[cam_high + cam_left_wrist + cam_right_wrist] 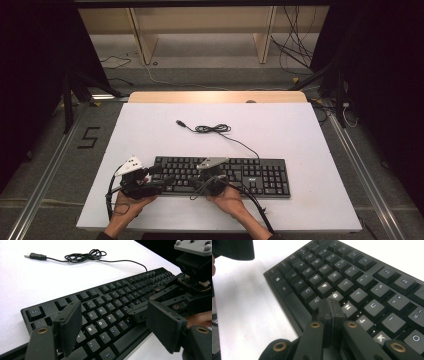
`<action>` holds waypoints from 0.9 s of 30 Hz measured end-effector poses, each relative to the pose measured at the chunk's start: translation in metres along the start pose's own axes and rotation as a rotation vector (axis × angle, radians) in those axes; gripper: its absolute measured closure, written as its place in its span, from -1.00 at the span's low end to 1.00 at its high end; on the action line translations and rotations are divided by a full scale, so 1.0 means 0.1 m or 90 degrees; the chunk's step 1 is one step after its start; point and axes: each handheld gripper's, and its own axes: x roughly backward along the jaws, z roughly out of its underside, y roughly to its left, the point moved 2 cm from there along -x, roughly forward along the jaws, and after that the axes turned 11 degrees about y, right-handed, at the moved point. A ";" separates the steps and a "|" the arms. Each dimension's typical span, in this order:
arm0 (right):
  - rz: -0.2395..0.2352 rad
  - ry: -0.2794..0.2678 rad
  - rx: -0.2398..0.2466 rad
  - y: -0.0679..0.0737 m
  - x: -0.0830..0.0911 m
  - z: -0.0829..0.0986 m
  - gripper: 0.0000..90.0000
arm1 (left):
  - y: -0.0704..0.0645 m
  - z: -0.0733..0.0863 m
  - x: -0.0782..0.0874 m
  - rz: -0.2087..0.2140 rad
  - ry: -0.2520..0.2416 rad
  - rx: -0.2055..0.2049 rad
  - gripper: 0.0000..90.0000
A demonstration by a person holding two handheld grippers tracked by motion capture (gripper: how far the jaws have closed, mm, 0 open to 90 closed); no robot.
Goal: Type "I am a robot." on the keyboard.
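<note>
Keyboard [222, 176] lies flat on the white table [300, 210], under and just ahead of both tongs, its long edge towards the person. Its cable [220, 130] runs off the far edge, well beyond both tongs, to a loose coil and a free USB plug [180, 122].

Right tongs [329, 305] — jaws pressed together, nothing between them — point their joined tip down at the middle letter rows, over or on the keys near G [335, 296] and V; contact cannot be told for certain. Left tongs [113, 322] — jaws spread wide, empty — hover over the left end of the keyboard, with S [90, 329], D and the neighbouring letters lying between the two pads.

Risks, judged from this pose. The joined tip is about as wide as one keycap, so a slightly off-centre press would likely catch two keys at once. A slanted push may slide the tip into a gap between caps, or nudge the whole keyboard across the smooth table, since nothing pins it. The right tongs' linkage lies just beside the left tongs' inner pad in the left gripper view; a sideways move by either hand could knock them together. Lowering the spread left pads would press stray keys.
</note>
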 end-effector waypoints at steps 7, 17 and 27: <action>0.002 0.000 -0.004 0.01 0.01 0.00 1.00 | 0.00 0.00 0.00 0.000 0.000 0.000 -0.37; -0.013 -0.025 -0.021 -0.04 0.11 -0.04 0.85 | -0.01 0.00 0.00 0.000 -0.001 -0.001 -0.37; -0.015 -0.048 -0.037 -0.12 0.23 -0.06 0.56 | -0.01 0.00 0.00 0.001 -0.002 -0.002 -0.37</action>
